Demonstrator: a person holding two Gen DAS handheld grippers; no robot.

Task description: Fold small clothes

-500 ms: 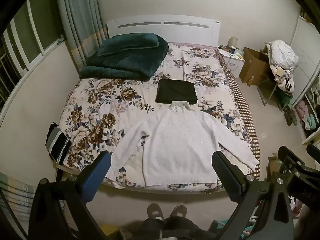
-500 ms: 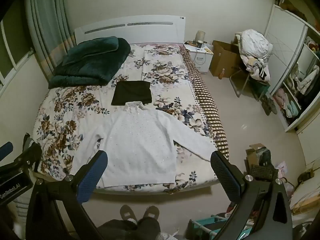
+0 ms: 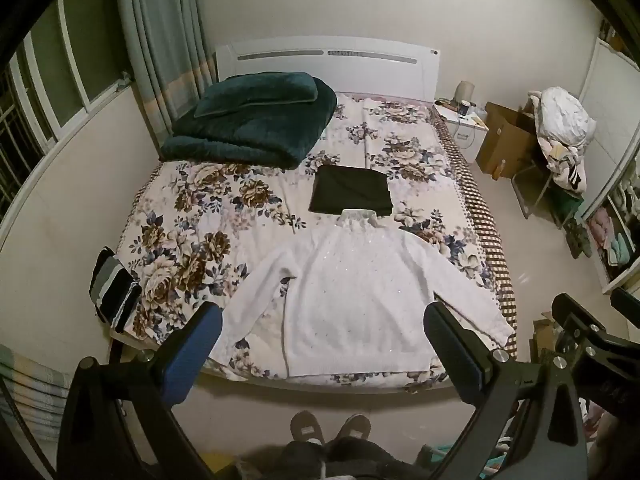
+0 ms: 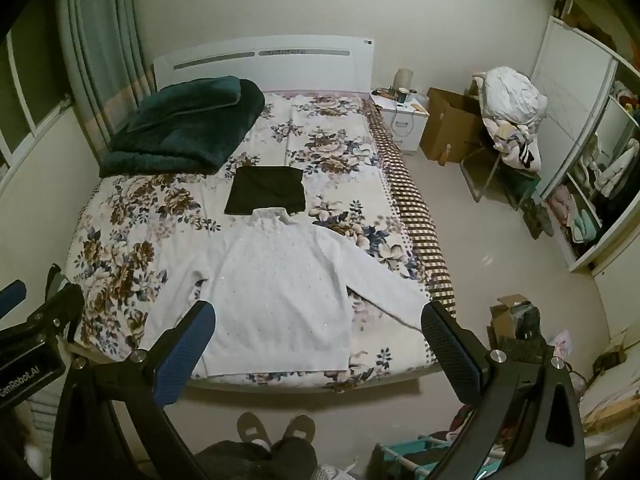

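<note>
White sweater (image 3: 352, 300) lies flat, sleeves spread, at the foot end of the floral bed (image 3: 192, 216), collar touching a folded black garment (image 3: 351, 196); left tool (image 3: 320, 344) and right tool (image 4: 318, 340) both spread wide, holding nothing, above the bed's near edge.

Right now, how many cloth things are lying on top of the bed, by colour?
White: 1, the white sweater
Black: 1, the folded black garment
Dark green: 1, the folded green blanket, a matching cushion perhaps on top
Total: 3
</note>
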